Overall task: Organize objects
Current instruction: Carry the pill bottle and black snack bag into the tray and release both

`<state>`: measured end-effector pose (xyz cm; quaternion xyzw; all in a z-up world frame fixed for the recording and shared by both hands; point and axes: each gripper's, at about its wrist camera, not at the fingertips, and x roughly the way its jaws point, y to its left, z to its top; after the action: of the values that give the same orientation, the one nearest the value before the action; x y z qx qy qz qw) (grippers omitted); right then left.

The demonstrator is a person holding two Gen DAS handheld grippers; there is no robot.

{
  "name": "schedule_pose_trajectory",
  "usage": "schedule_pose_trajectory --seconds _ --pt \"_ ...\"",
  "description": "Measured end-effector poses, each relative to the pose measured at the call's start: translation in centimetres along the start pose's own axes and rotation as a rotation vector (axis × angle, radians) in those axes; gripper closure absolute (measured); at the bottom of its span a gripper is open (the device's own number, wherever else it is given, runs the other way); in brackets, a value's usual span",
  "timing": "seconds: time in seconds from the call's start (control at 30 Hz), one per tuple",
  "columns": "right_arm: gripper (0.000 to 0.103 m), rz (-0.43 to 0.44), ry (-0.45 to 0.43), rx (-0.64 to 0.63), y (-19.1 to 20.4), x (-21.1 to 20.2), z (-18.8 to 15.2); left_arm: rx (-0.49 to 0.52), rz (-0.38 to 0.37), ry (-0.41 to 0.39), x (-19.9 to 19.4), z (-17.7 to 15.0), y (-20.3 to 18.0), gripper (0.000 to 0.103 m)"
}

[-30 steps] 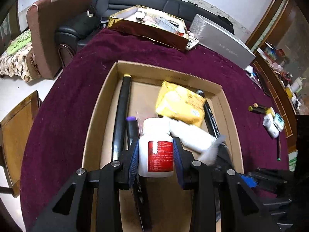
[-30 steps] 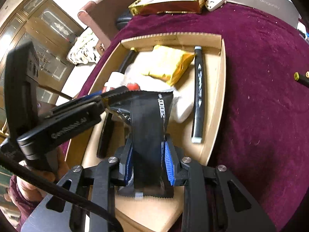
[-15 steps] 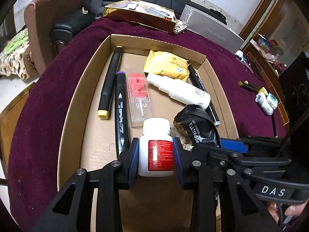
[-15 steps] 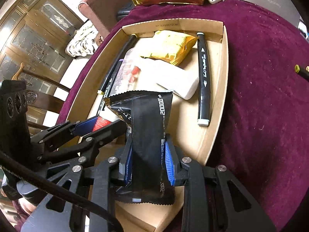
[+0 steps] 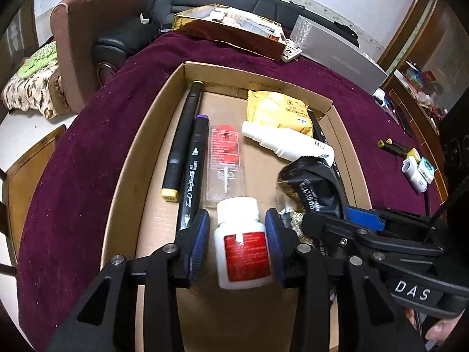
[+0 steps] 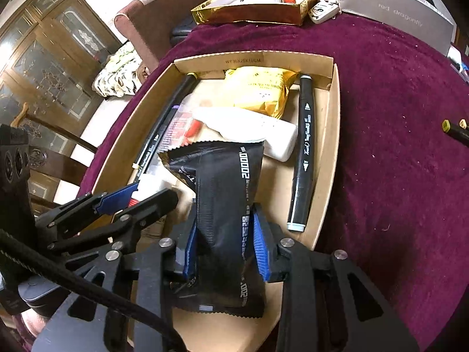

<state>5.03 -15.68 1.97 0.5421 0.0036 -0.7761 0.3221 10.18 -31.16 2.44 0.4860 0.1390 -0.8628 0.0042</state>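
Observation:
A shallow cardboard box (image 5: 126, 176) (image 6: 334, 123) lies on the maroon tablecloth. In it are black markers (image 5: 181, 140) (image 6: 303, 152), a clear packet with red print (image 5: 224, 158), a yellow snack packet (image 5: 278, 111) (image 6: 261, 91) and a white tube (image 5: 288, 143) (image 6: 249, 129). My left gripper (image 5: 237, 234) stands around a white bottle with a red label (image 5: 243, 249) near the box's front; its pads have small gaps to the bottle. My right gripper (image 6: 224, 243) is shut on a black snack packet (image 6: 222, 193), also seen in the left wrist view (image 5: 310, 193), over the box's front right.
A gold tray of items (image 5: 231, 32) (image 6: 255, 6) and a grey box (image 5: 340, 55) (image 6: 392, 14) stand at the table's far side. Markers and small white containers (image 5: 413, 170) lie to the right of the box. An armchair (image 5: 88, 29) and sofa stand beyond the table.
Both grippers drew back toward the box's near end. The left gripper's jaws have opened off the white bottle, which now rests in the box. The right gripper still holds the black packet.

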Motion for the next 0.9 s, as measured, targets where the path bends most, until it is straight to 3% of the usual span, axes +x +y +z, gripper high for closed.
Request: schedule_pose_trajectory --seconds 0.13,0.23,0.47,0.6,0.7,0.9 --pt "0.056 0.046 -0.017 0.035 -0.6 -1.0 -0.2 -0.037 -0.027 -0.024 -1.5 -0.1 0.4 0.063" --pt "0.055 0.072 -0.043 0.05 -1.0 -2.1 -0.4 -0.049 -0.03 -0.055 -2.8 -0.1 0.4 0.057" --pt "0.052 0.042 -0.119 0.055 -1.8 -5.1 -0.9 -0.03 -0.05 -0.086 -4.9 -0.1 -1.2 0.057" --pt "0.043 0.02 -0.156 0.063 -3.0 -7.0 -1.6 -0.024 -0.163 -0.073 -5.8 -0.2 -3.0 0.057" --pt "0.042 -0.01 -0.183 0.076 -4.3 -8.8 -2.5 -0.005 -0.25 -0.053 -6.0 -0.2 -5.1 0.057" --pt "0.042 -0.052 -0.223 0.123 -8.8 -12.3 -5.1 0.086 -0.297 0.015 -5.3 -0.9 -10.6 0.057"
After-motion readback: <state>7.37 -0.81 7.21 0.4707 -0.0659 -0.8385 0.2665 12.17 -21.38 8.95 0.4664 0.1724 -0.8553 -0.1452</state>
